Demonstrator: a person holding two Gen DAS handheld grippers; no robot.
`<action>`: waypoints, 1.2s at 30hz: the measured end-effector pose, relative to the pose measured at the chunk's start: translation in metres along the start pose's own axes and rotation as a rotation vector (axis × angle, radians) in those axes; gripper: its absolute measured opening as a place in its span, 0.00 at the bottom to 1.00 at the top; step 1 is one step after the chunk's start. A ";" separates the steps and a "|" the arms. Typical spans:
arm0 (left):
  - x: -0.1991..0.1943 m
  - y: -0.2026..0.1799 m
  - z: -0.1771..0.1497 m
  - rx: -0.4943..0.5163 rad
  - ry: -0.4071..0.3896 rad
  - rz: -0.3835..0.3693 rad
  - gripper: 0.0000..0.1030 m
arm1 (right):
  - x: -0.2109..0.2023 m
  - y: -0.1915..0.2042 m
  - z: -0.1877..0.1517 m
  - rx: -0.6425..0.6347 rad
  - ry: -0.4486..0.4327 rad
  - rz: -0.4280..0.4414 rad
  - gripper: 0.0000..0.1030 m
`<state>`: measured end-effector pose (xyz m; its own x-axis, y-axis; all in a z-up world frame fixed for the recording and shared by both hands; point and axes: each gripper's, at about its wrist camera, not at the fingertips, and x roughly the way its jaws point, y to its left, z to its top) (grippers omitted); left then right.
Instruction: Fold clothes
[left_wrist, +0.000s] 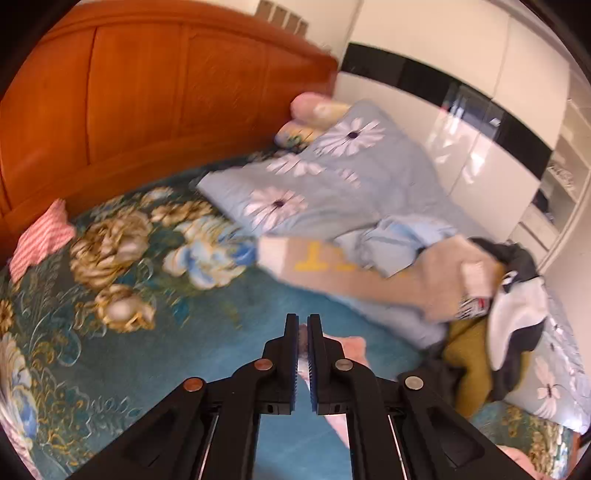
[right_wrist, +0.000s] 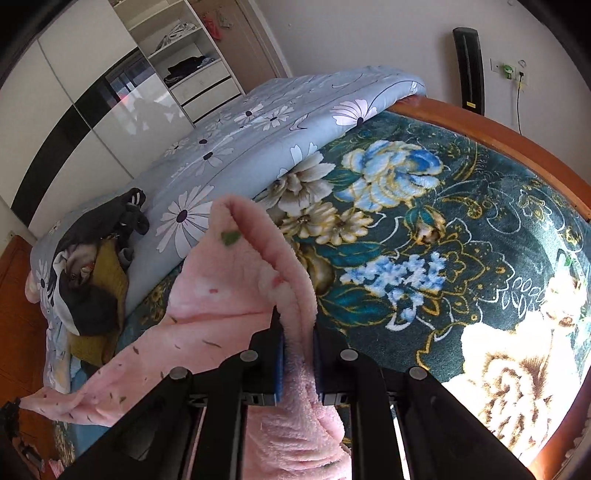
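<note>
A bed spread with a teal floral plush blanket (right_wrist: 461, 229) carries a folded pale-blue daisy-print quilt (right_wrist: 236, 147) beside the fluffy pink garment (right_wrist: 221, 295).

Both the left gripper (left_wrist: 303, 325) and the right gripper (right_wrist: 298, 325) are built from matte black plastic linkage arms. Each linkage is pinned with round metal rivets, some silver, some coppery. The jaws are lined with ribbed blue pads, and bright metal rods are seen beneath.

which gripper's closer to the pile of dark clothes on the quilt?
Hard to call. Left gripper has the pile of dark clothes off right; right gripper has it far left.
</note>
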<state>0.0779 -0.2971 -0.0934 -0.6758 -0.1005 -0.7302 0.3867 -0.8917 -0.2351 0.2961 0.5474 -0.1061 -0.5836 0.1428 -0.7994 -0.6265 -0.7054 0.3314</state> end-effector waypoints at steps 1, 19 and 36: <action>0.016 0.021 -0.008 -0.022 0.051 0.056 0.05 | 0.013 -0.005 -0.004 -0.004 0.041 -0.036 0.13; -0.077 0.102 0.019 -0.404 -0.054 -0.030 0.05 | 0.001 -0.018 -0.009 0.008 0.014 -0.041 0.13; 0.070 0.010 -0.036 -0.200 0.348 -0.045 0.04 | 0.077 -0.006 0.000 -0.085 0.154 -0.156 0.16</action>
<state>0.0566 -0.2974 -0.1698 -0.4551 0.1230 -0.8819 0.4992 -0.7849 -0.3670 0.2551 0.5629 -0.1700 -0.3936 0.1515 -0.9067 -0.6532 -0.7401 0.1600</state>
